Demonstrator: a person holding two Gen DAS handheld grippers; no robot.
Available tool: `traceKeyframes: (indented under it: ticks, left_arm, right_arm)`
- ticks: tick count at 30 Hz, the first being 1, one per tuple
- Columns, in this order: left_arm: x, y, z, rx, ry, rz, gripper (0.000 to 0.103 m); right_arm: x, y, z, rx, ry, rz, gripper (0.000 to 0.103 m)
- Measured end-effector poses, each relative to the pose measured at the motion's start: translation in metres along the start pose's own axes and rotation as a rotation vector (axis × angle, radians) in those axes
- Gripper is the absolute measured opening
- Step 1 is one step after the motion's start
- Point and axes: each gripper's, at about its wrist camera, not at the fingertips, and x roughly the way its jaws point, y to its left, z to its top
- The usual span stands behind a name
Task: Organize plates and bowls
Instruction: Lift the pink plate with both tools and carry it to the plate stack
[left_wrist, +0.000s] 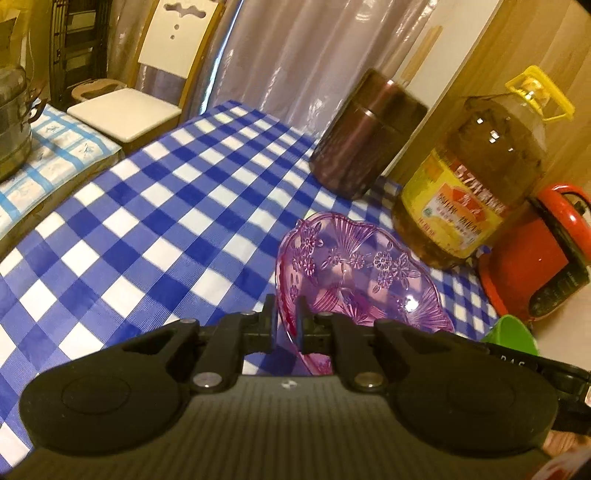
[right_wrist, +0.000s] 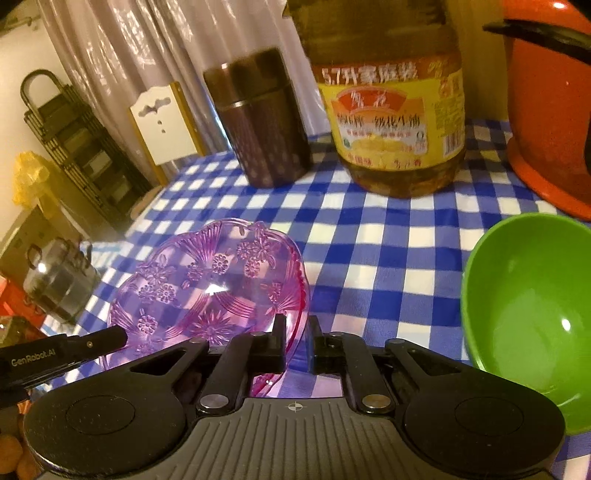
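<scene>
Left wrist view, purple dish tilted, rim pinched by left tool

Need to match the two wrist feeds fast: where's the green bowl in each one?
Left wrist: only a sliver of the green bowl at lower right, below the red kettle.
Right wrist: green bowl fills the right side, open and empty.
Shared landmark: the oil bottle, behind the bowl in both.
</scene>
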Motion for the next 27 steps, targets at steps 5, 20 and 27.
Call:
traceKeyframes:
  ticks: [5,20,27]
  left_arm:
    - [-0.018,-0.017,0.005,0.022,-0.027,-0.036,0.008]
    - [-0.057,-0.072,-0.001,0.095,-0.041,-0.156,0.008]
    - [-0.066,-0.108,-0.014,0.164,-0.019,-0.226,0.008]
  right_arm:
    - [-0.025,-0.005,0.005,0.029,-0.041,0.012,0.010]
    - [-0.112,-0.028,0.002,0.083,-0.152,-0.028,0.010]
    - [-0.150,-0.052,-0.017,0.114,-0.175,-0.090,0.010]
